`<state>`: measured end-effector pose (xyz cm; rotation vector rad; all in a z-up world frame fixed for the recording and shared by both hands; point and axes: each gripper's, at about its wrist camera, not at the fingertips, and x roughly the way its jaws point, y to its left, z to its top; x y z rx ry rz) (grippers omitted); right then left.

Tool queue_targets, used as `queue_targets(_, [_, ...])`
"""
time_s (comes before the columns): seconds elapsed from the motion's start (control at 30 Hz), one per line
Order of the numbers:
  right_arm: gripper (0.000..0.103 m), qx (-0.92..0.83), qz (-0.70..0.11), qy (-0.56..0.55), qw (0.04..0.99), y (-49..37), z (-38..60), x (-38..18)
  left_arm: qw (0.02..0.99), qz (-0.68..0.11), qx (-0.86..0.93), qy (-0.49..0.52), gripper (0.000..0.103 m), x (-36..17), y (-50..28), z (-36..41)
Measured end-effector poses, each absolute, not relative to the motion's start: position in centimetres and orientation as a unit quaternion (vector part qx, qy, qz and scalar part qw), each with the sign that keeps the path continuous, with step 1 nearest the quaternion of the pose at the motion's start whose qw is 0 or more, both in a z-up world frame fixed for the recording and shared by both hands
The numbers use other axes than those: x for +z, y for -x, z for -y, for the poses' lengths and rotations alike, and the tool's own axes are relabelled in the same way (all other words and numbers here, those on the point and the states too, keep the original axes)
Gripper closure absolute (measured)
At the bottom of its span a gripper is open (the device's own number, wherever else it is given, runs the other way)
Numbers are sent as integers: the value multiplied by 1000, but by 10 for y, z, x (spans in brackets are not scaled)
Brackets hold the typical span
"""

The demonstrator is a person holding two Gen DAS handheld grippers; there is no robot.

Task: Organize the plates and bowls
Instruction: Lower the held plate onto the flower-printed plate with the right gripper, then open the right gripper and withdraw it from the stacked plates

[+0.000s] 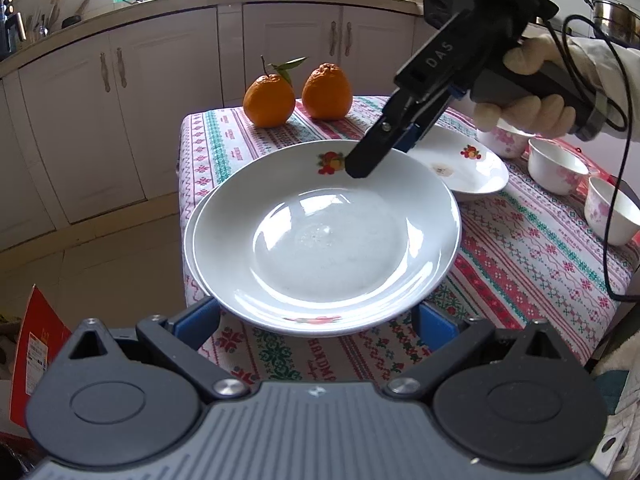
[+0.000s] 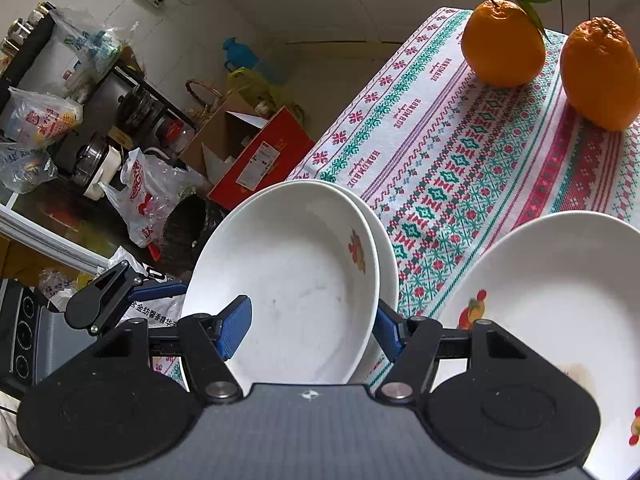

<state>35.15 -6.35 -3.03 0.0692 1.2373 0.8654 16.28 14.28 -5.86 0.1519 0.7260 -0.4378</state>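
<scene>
We count one table, covered by a patterned tablecloth (image 1: 520, 264), and it carries everything else. On it sit three plates. Two of them form a stack at the near-left corner: the top plate (image 1: 326, 236) lies inside the bottom plate (image 1: 191, 240), whose rim peeks out along the left side. From the right wrist view we see the same pair, top plate (image 2: 296, 280) and the rim of the lower one (image 2: 388, 264) behind it. The third plate (image 1: 468, 168) lies flat just to the right of the stack, near it, with a fruit print on its rim; it fills the right of the other view (image 2: 560, 300).

Next come three small bowls with pink flowers along the right side: one (image 1: 554, 170), another (image 1: 612, 212) nearer us, and a third (image 1: 502, 142) partly hidden by our gloved right hand (image 1: 532, 92).

Two oranges stand at the far edge, side by side but apart: the leafy one (image 1: 269, 100) and the plain one (image 1: 327, 92).

Our right gripper (image 1: 370, 156) sits over the far rim of the top plate; its blue pads (image 2: 236, 326) straddle that rim with gaps showing, spread wide, not pinching. Our left gripper (image 1: 316, 320) is also spread wide, its fingers reaching under the near edge of the stack from either side.
</scene>
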Motion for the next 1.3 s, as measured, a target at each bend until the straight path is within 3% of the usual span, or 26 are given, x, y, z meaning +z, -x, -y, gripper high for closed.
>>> queue_targets(0.9, [30, 383, -539, -20, 750, -319, 82, -26, 917, -342, -194, -69, 2, -53, -155, -140])
queue_targets(1.07, [25, 376, -519, -16, 768, -297, 93, -18, 921, -332, -191, -72, 1, -46, -144, -133])
queue_targets(1.3, [8, 346, -465, 12, 815, -256, 116, -3, 929, -314, -182, -70, 1, -34, -127, -118])
